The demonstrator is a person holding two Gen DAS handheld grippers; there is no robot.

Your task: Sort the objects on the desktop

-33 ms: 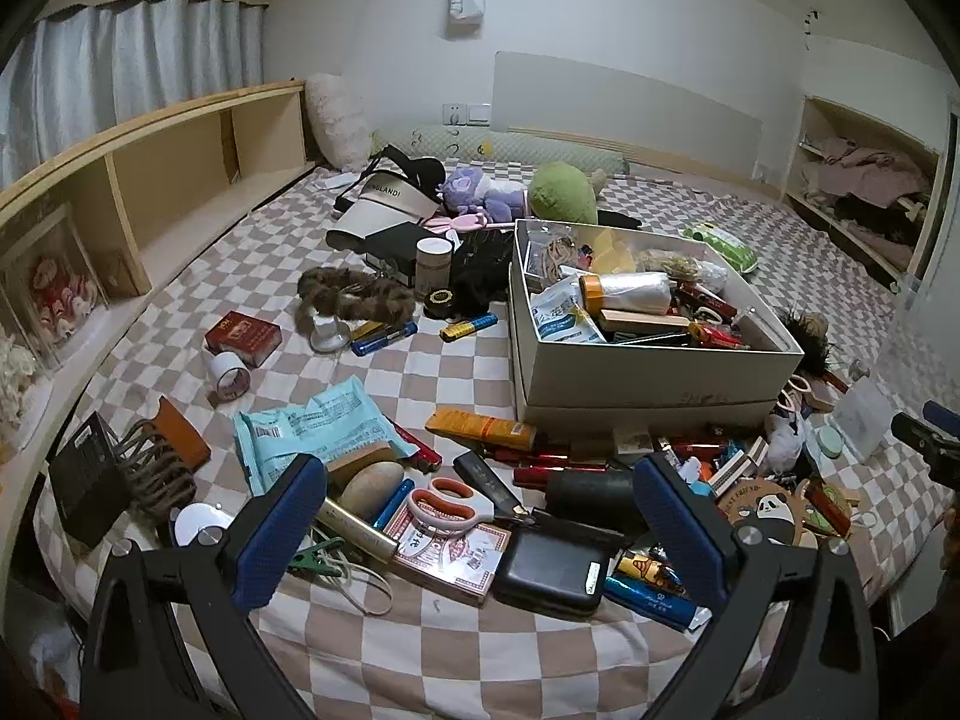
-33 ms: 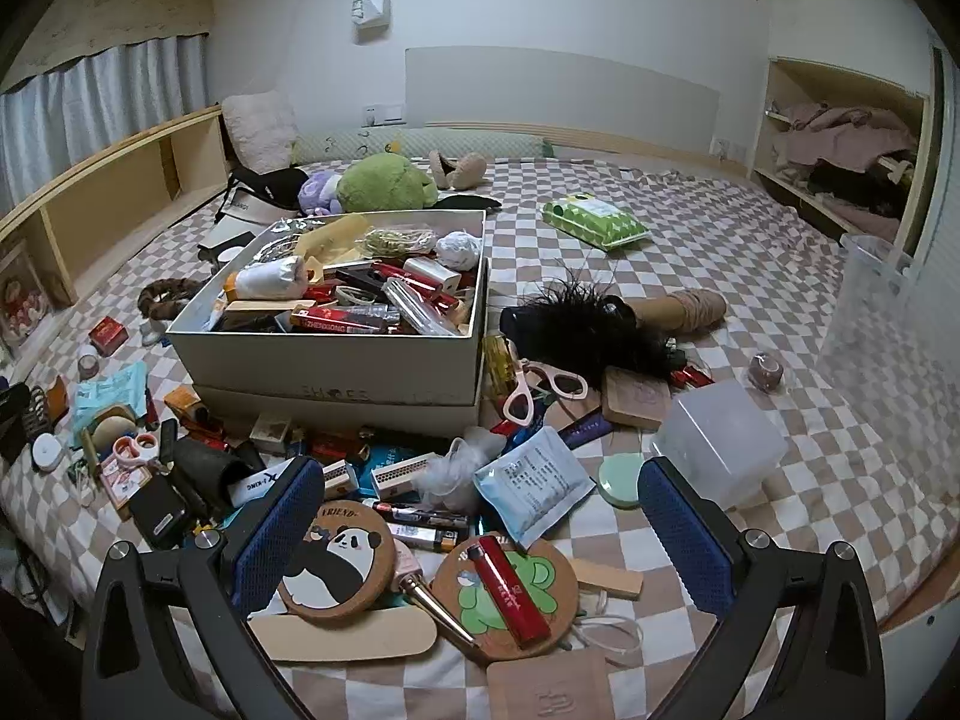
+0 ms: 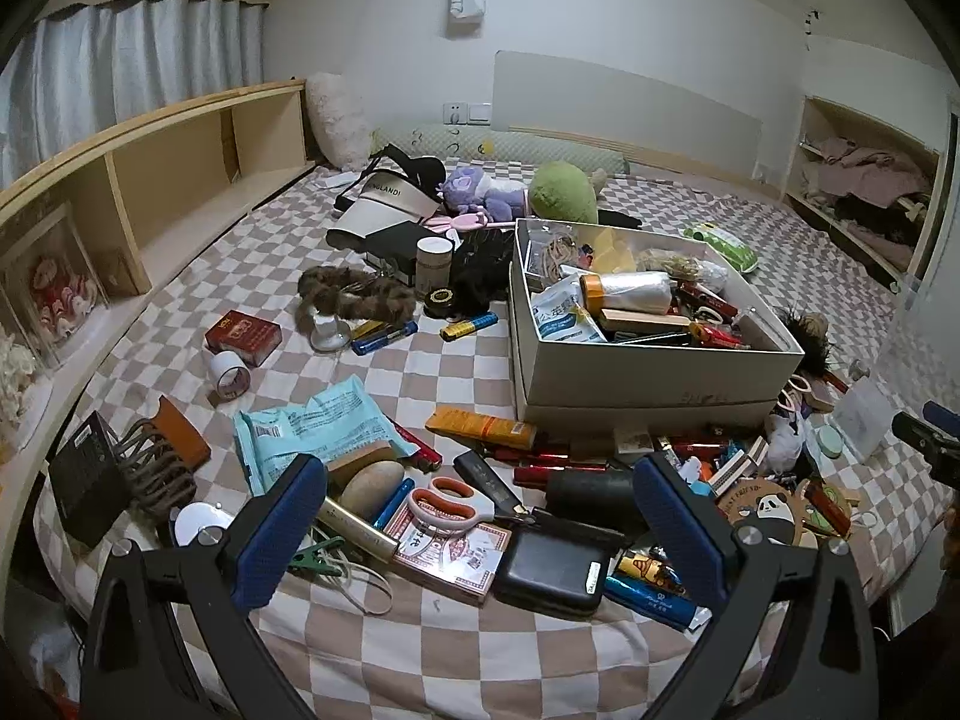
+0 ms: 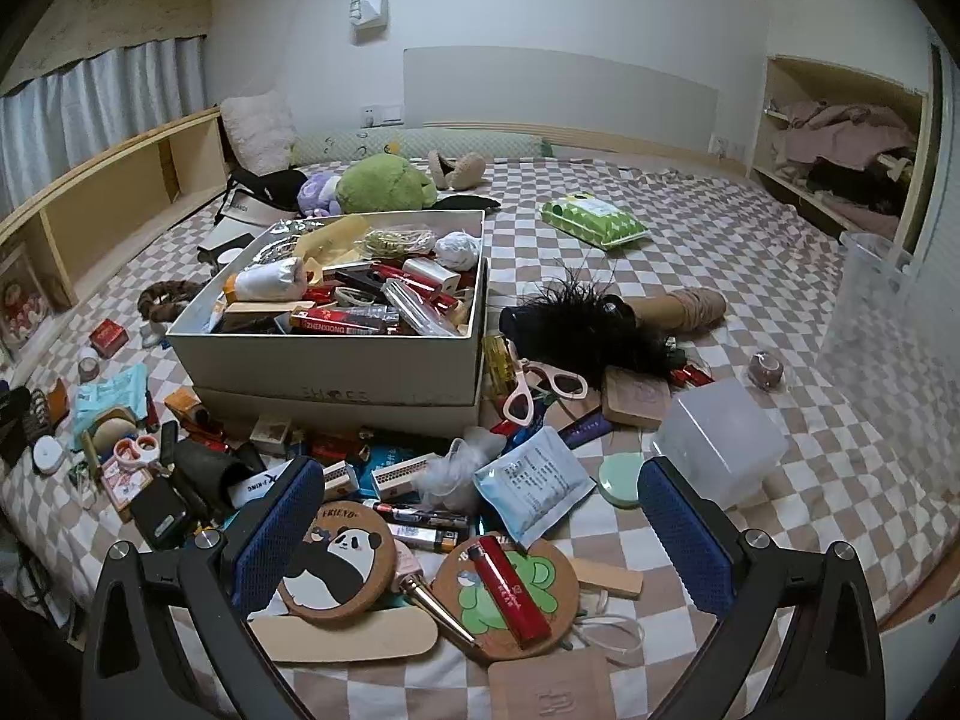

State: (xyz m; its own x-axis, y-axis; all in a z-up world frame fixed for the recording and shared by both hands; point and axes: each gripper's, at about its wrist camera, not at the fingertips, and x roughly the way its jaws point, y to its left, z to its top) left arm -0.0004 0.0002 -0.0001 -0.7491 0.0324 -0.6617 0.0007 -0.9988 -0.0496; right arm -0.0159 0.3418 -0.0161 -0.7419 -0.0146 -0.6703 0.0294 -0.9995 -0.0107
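Nothing changed from moment-ago views: clutter lies same, sorting not begun. Left tongs [image 3: 480, 516] spread wide, empty, hovering low over scissors [image 3: 451, 504] at bed edge. Right tongs [image 4: 480, 531] likewise released above panda coaster [image 4: 337, 564]. White box [image 3: 654, 369] mid-bed, already part-filled.

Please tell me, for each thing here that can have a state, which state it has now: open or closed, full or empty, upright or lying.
Left gripper: open, holding nothing.
Right gripper: open, holding nothing.
White cardboard shoe box: lid off, filled with small items.
Orange-handled scissors: blades closed, lying flat.
Red lighter: lying on the green bear coaster.
Clear plastic box: tilted, looks empty.
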